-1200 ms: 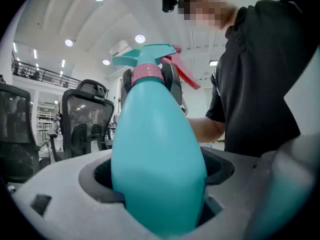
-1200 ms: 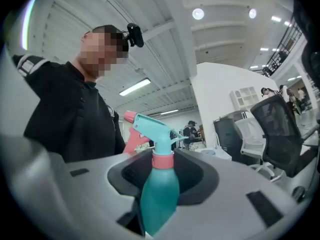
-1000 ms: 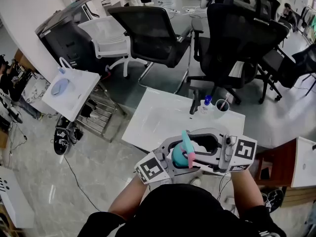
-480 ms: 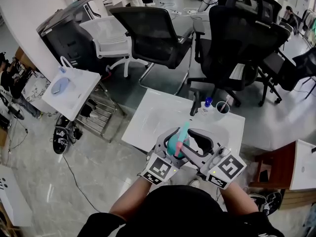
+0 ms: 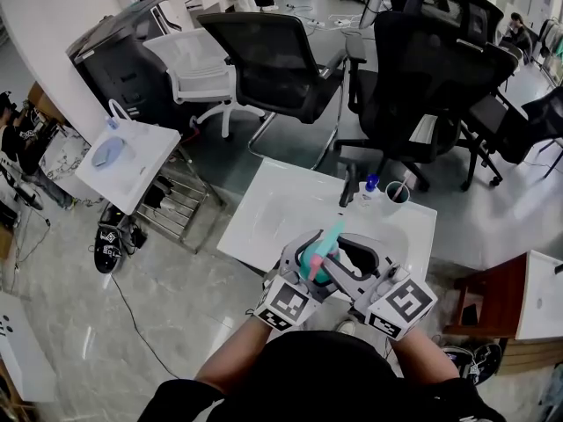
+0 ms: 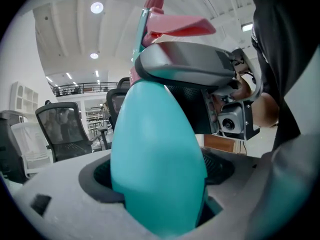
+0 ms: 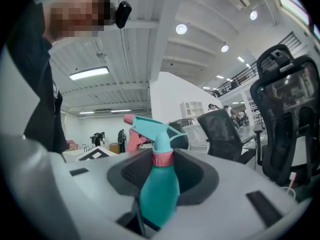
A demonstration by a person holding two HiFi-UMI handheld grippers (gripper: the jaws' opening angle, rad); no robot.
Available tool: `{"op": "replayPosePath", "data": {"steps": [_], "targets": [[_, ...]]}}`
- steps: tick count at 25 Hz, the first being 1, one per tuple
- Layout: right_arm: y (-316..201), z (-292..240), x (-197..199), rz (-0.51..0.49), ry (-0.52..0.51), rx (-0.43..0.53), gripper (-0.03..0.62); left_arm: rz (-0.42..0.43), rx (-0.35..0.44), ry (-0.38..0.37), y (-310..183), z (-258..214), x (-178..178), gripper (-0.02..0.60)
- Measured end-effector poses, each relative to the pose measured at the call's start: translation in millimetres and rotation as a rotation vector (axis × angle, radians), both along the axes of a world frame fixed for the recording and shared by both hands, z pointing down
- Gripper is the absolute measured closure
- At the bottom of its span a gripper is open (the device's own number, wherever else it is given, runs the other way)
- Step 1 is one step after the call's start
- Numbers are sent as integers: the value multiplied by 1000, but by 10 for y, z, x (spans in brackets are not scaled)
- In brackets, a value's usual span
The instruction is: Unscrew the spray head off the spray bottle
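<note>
A teal spray bottle with a pink trigger and collar hangs tilted between both grippers, above the near edge of the white table. My left gripper is shut on the teal body, which fills its jaws. My right gripper comes in from the right. Its jaws have just been closing and now sit against the pink collar under the teal spray head. In the left gripper view the pink trigger sticks out above the right gripper's grey jaw.
At the table's far edge stand a dark bottle, a small blue-capped bottle and a cup. Black office chairs stand beyond the table. A small white side table is at the left.
Both grippers swung and sank a little towards me, the right one most. The bottle went from upright to leaning up and right. Over the last half second hardly anything shifted.
</note>
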State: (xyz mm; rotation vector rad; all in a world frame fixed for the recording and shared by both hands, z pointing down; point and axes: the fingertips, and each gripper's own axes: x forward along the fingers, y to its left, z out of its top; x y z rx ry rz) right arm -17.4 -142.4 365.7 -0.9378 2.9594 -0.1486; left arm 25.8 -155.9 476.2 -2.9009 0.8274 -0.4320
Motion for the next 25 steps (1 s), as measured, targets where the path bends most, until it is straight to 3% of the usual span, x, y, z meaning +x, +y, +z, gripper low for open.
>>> {"op": "replayPosePath", "data": {"steps": [7,12,17,21,23,25], "targets": [[121,-161,-2,-169,17,18,457,139,6,57,177,-240,75,123],[340,-241,-21,-381,41,34,459,341,2,83,471,-335,137,123],[603,-334,26,-595,-9,46,459,537,-3,158,817,-514,229,123],[605,-351,48,-610,-54,50,457,540,2,169,807,-541,239,123],[518,-352,35,-548,-62,72,456,483,-2,158,695,-495,220,123],[380,-312,17,-437,-35,83,453,374,-6,130,481,-411,165,123]]}}
